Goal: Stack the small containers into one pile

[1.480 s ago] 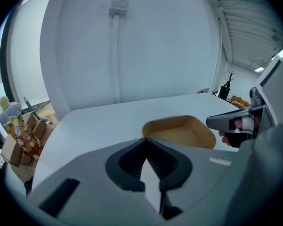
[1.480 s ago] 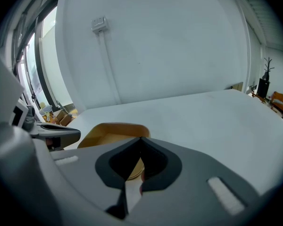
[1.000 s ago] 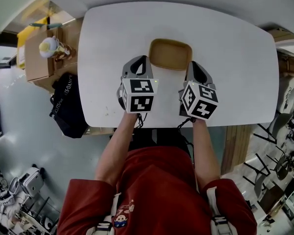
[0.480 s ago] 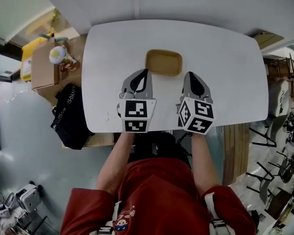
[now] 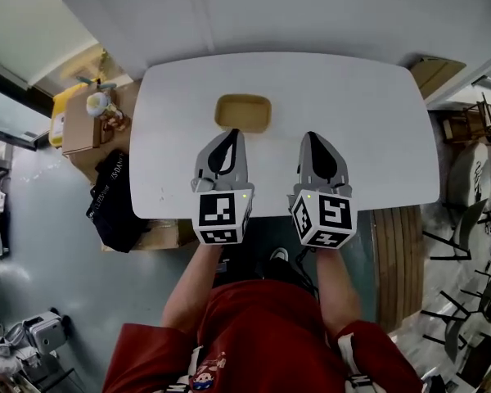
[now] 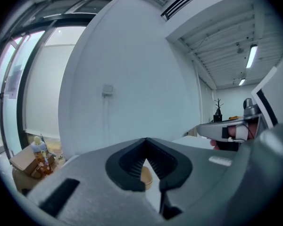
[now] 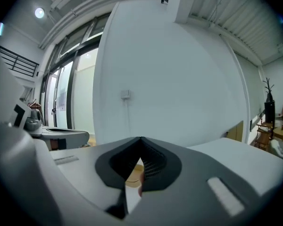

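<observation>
A tan, rounded-rectangular stack of small containers (image 5: 243, 113) rests on the white table (image 5: 376, 121), toward its far middle. My left gripper (image 5: 232, 133) hovers just short of the stack's near edge, jaws shut with nothing between them. Level with it and to the right is my right gripper (image 5: 310, 136), also shut and empty. In the left gripper view a sliver of the tan containers (image 6: 145, 177) shows below the closed jaws, with the right gripper (image 6: 225, 131) at the right. The right gripper view shows the containers (image 7: 133, 176) the same way.
Left of the table stand a cardboard box (image 5: 80, 130) with a small toy (image 5: 97, 103) on it and a black bag (image 5: 111, 191) on the floor. A wooden panel (image 5: 397, 248) and chairs (image 5: 466, 219) are at the right. A white wall rises beyond the table.
Both grippers have risen and drawn back from the tan containers toward the table's near edge. The containers stay put on the table. Jaws remain shut.
</observation>
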Action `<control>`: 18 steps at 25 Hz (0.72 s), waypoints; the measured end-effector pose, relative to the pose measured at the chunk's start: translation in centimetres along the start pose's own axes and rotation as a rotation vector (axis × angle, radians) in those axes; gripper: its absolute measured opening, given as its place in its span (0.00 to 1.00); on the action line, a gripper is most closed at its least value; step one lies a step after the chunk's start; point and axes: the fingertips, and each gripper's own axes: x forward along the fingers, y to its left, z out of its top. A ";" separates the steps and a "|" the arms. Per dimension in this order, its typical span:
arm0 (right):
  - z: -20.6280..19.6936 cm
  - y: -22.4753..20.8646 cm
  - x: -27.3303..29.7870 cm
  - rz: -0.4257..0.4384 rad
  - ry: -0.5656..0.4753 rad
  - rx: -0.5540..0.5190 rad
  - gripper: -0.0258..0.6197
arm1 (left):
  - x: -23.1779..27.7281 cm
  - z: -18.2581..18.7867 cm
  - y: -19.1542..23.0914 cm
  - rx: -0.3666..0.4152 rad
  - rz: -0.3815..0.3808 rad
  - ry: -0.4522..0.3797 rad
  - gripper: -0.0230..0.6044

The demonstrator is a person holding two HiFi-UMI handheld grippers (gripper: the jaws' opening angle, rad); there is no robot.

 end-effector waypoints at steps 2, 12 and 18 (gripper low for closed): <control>1.1 -1.2 -2.6 0.018 -0.035 -0.021 0.04 | -1.3 0.9 -2.9 0.018 0.010 -0.036 0.04; 5.7 -2.6 -11.5 0.084 -0.171 -0.063 0.04 | -8.6 6.2 -9.9 0.075 0.058 -0.190 0.04; 8.0 0.3 -13.8 0.113 -0.232 -0.066 0.04 | -12.6 8.9 -8.8 0.058 0.048 -0.292 0.04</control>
